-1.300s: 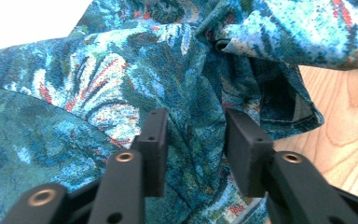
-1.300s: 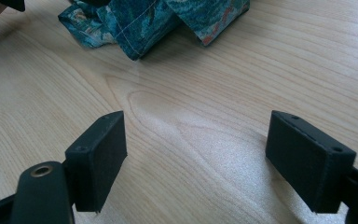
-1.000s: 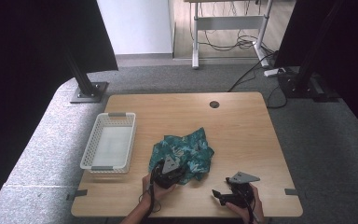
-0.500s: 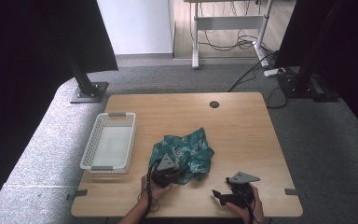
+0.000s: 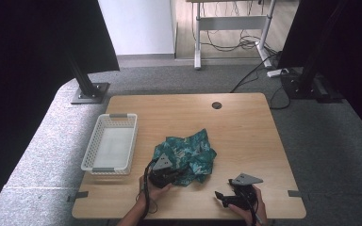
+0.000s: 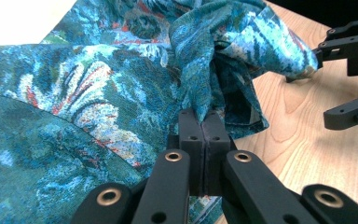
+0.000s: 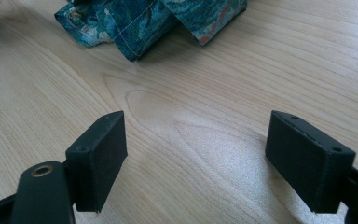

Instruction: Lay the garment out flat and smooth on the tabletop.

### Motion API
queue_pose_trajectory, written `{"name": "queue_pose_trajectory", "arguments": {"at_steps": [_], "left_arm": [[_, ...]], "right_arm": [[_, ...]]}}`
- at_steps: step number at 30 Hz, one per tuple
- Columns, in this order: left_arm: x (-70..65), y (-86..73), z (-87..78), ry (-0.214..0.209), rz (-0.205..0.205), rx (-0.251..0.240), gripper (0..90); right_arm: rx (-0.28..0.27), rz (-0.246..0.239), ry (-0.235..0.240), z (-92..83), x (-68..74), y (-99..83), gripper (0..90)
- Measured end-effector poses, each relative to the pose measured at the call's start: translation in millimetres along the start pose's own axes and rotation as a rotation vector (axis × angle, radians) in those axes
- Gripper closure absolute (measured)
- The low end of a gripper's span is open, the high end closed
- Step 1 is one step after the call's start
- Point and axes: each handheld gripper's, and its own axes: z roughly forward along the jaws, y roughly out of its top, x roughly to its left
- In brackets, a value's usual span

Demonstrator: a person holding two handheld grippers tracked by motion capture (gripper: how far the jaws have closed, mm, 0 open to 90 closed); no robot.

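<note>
On the near half of the wooden table (image 5: 245, 117), seen from the high view, we have the crumpled teal cloth (image 5: 191, 150) lying just right of the white basket (image 5: 90, 155), with our left gripper (image 5: 166, 175) at its near edge and our right gripper (image 5: 226, 197) resting apart on bare wood nearer the right. From the left gripper view, our jaws have just been closing and now stand pressed together on a thin fold of the cloth (image 6: 74, 93); that pinch looks shallow, so we judge a lift could let the fabric slide out, or drag the whole bundle instead of spreading it. From the right gripper view, our jaws stand wide apart over the table with nothing between them, the cloth's edge (image 7: 135, 23) lying farther off; if we pull with the left alone, the cloth may bunch or sweep against the basket.
</note>
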Motion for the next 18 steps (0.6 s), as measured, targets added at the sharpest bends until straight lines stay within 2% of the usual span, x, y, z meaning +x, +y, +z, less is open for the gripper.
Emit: {"name": "queue_pose_trajectory", "arguments": {"at_steps": [5, 10, 13, 18], "left_arm": [[-0.9, 1.7, -5.0, -0.005, 0.002, -0.011, 89.1], [-0.7, 5.5, -13.8, -0.010, -0.003, -0.035, 89.1], [-0.1, 6.7, -17.7, -0.010, -0.007, -0.045, 89.1], [1.6, 7.4, -22.2, -0.008, -0.017, -0.060, 89.1]], "right_arm": [[0.000, -0.001, -0.004, 0.2, 0.5, 0.1, 20.2], [-0.028, -0.010, -0.018, 1.4, 5.4, 2.7, 22.5], [-0.035, 0.006, -0.014, 4.9, 8.5, 6.0, 22.7], [-0.038, 0.043, -0.041, 13.4, 11.8, 19.9, 23.0]]}}
